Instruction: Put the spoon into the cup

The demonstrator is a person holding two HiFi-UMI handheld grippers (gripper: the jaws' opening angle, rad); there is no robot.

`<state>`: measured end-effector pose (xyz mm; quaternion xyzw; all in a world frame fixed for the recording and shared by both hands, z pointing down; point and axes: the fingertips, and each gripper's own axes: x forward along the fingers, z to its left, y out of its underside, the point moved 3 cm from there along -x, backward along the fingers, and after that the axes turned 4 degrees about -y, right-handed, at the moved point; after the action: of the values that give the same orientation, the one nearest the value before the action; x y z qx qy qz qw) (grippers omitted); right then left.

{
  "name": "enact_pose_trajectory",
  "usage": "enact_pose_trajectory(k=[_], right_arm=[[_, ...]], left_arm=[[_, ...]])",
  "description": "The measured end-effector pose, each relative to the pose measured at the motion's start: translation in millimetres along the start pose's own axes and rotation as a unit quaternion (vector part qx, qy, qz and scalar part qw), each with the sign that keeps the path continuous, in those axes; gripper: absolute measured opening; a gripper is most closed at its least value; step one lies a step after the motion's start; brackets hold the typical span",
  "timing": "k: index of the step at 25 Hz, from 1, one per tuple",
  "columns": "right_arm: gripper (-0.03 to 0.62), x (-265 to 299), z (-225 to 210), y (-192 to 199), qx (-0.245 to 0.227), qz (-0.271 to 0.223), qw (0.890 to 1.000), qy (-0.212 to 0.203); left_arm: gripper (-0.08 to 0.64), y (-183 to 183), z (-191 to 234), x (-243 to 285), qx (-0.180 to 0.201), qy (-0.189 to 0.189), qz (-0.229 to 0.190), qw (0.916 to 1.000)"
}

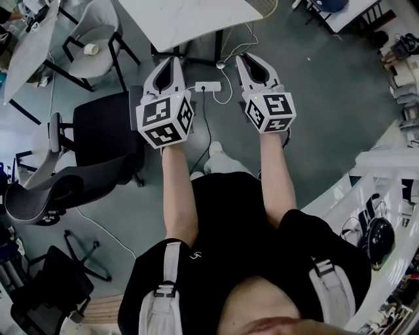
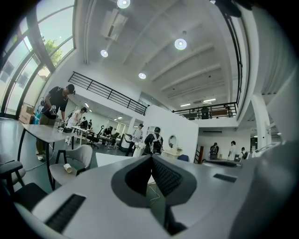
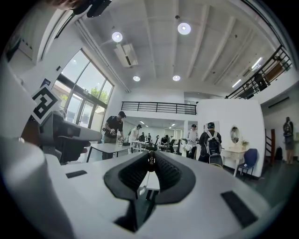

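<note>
Grey office floor underfoot, white table [image 1: 190, 19] ahead. Left gripper [image 2: 151, 157]: my jaws closed tip to tip, nothing between. Right gripper [image 1: 241, 59]: jaws nearly closed, pinching a small dark object [image 3: 151, 160] at the tips; identity not discernible. Cup [image 1: 91, 48]: lying on a grey chair [image 1: 77, 63] seat, well apart from both.

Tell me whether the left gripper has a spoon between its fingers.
No: in the left gripper view, the left gripper has its fingers closed tip to tip, with nothing between them.
</note>
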<state>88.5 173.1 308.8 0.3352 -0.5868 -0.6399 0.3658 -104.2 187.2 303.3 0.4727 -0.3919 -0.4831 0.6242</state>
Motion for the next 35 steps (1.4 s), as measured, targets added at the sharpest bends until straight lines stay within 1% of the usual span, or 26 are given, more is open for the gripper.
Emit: enact_pose_trajectory(k=[5, 7, 10, 17, 19, 22, 26, 29, 35], right_arm=[[0.05, 20, -10, -10, 0.009, -0.021, 1.0, 0.003], [0.049, 28, -14, -17, 0.007, -0.033, 0.999, 0.001], [0.049, 43, -25, -24, 0.005, -0.047, 0.999, 0.003], [0.049, 88, -59, -30, 0.0, -0.061, 0.998, 0.001], [0.049, 107, -74, -33, 0.004, -0.07, 0.998, -0.004], [0.049, 141, -100, -39, 0.006, -0.082, 0.997, -0.011], [0.049, 189, -146, -43, 0.032, -0.09, 0.995, -0.011], [0.051, 234, -175, -42, 0.043, -0.082, 0.995, -0.022], [0.05, 307, -229, -14, 0.071, -0.06, 0.995, -0.03]], left_arm=[[0.012, -27, -9, 17, 0.04, 0.018, -0.02, 0.9989], [0.012, -33, -9, 25, 0.047, 0.02, -0.024, 0.9984], [0.012, -42, -2, 39, 0.054, 0.013, -0.034, 0.9979], [0.012, -52, 11, 91, 0.051, 0.013, -0.048, 0.9975], [0.012, -56, 17, 113, 0.041, 0.015, -0.06, 0.9972], [0.012, -61, 31, 154, 0.03, 0.002, -0.074, 0.9968], [0.012, -59, 27, 216, 0.039, 0.008, -0.061, 0.9973], [0.012, -55, 30, 264, 0.04, 0.007, -0.048, 0.998], [0.012, -27, 48, 346, 0.026, -0.012, -0.014, 0.9995]])
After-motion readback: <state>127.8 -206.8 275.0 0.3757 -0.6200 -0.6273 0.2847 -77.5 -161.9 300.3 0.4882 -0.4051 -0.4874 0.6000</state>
